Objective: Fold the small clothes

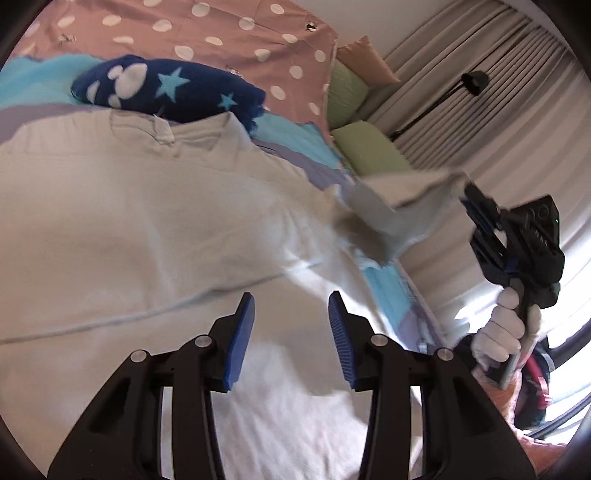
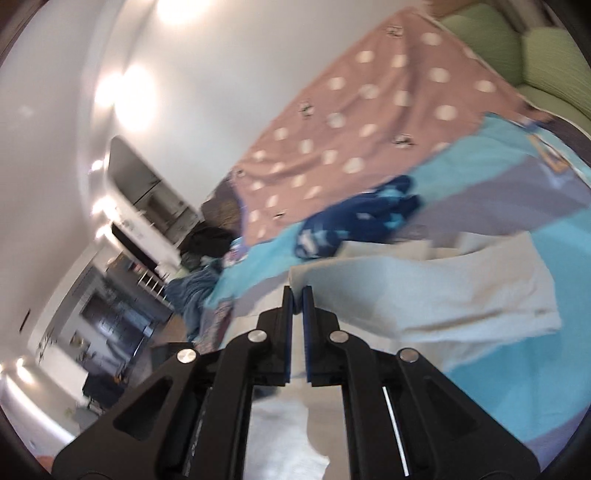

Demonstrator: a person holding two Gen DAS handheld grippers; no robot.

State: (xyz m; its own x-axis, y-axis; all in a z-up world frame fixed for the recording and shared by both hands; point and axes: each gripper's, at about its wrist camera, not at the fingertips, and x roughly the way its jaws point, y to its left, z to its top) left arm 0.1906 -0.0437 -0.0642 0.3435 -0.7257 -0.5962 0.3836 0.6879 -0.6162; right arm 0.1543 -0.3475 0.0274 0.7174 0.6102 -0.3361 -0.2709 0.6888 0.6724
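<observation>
A pale white-blue small shirt [image 1: 147, 229] lies spread on the bed, collar toward the far side. My left gripper [image 1: 291, 317] is open and empty, hovering just above the shirt's lower part. My right gripper [image 1: 469, 195] is shut on the shirt's right sleeve [image 1: 399, 206] and holds it lifted off the bed. In the right wrist view the right gripper [image 2: 297, 295] has its pads pressed together on the edge of the sleeve [image 2: 424, 291], which hangs across below it.
A dark blue garment with stars [image 1: 166, 88] lies beyond the collar. The bed has a turquoise and lilac cover [image 2: 517, 192] and a pink dotted blanket [image 1: 229, 33]. Green cushions [image 1: 354, 114] and curtains [image 1: 498, 92] stand at the right.
</observation>
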